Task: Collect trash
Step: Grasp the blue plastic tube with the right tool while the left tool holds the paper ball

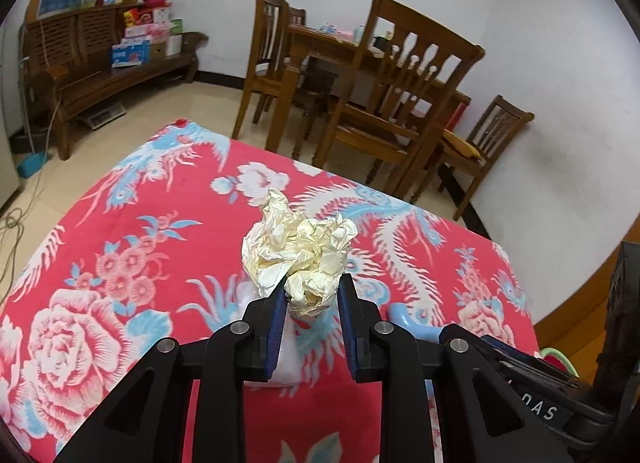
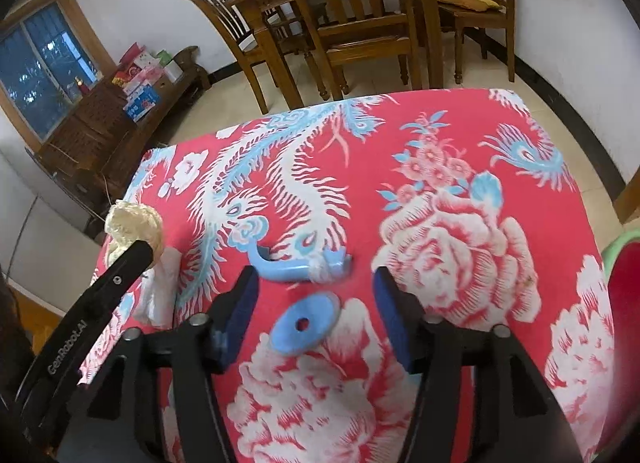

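Note:
My left gripper (image 1: 311, 292) is shut on a crumpled cream paper wad (image 1: 299, 251) and holds it above the red flowered tablecloth (image 1: 120, 247). The wad (image 2: 132, 229) and the left gripper also show at the left of the right wrist view. A white tissue or bag (image 1: 280, 359) lies on the cloth under the left gripper; it also shows in the right wrist view (image 2: 158, 287). My right gripper (image 2: 314, 283) is open and empty, just above a broken light-blue plastic hook (image 2: 296, 261) and its oval blue base (image 2: 305, 323) on the cloth.
A green-rimmed red bin (image 2: 624, 283) sits off the table's right edge. Wooden chairs and a dining table (image 1: 384, 75) stand beyond the far edge. A wooden bench (image 1: 100, 63) with boxes stands at the far left wall.

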Tool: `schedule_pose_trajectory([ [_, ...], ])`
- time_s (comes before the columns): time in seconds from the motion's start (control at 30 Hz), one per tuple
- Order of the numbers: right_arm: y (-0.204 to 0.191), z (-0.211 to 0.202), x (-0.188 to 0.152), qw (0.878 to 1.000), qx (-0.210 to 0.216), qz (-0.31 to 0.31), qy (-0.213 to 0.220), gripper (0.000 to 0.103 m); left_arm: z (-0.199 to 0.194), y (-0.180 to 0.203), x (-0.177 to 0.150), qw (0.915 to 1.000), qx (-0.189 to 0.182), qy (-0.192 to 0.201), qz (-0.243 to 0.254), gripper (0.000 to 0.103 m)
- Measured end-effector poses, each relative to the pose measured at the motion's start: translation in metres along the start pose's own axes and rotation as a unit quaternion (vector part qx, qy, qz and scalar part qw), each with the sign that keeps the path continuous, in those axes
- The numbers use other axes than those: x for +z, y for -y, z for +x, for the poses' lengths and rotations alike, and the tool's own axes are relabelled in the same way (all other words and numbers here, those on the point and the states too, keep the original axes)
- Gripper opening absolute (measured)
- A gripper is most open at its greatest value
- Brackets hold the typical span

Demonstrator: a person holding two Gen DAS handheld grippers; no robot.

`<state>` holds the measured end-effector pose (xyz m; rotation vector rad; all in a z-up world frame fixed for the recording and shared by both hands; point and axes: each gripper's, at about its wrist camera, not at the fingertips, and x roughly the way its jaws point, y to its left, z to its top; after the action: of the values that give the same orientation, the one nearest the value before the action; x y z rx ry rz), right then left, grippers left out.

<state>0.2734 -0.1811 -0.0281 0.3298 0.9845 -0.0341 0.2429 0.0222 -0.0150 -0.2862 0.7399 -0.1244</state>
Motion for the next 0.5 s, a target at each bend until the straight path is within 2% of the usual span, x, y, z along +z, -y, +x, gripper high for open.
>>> schedule_pose_trajectory([
  [0.23,-0.02,0.014,0.0,0.999,-0.03,-0.045,0.001,0.07,0.0,-0.01,0.003,0.9996,0.026,0.004,-0.009,0.025],
  [0.5,-0.031,0.029,0.0,0.997,-0.047,-0.06,-0.003,0.072,0.0,-0.017,0.003,0.9993,0.032,0.002,-0.02,0.025],
])
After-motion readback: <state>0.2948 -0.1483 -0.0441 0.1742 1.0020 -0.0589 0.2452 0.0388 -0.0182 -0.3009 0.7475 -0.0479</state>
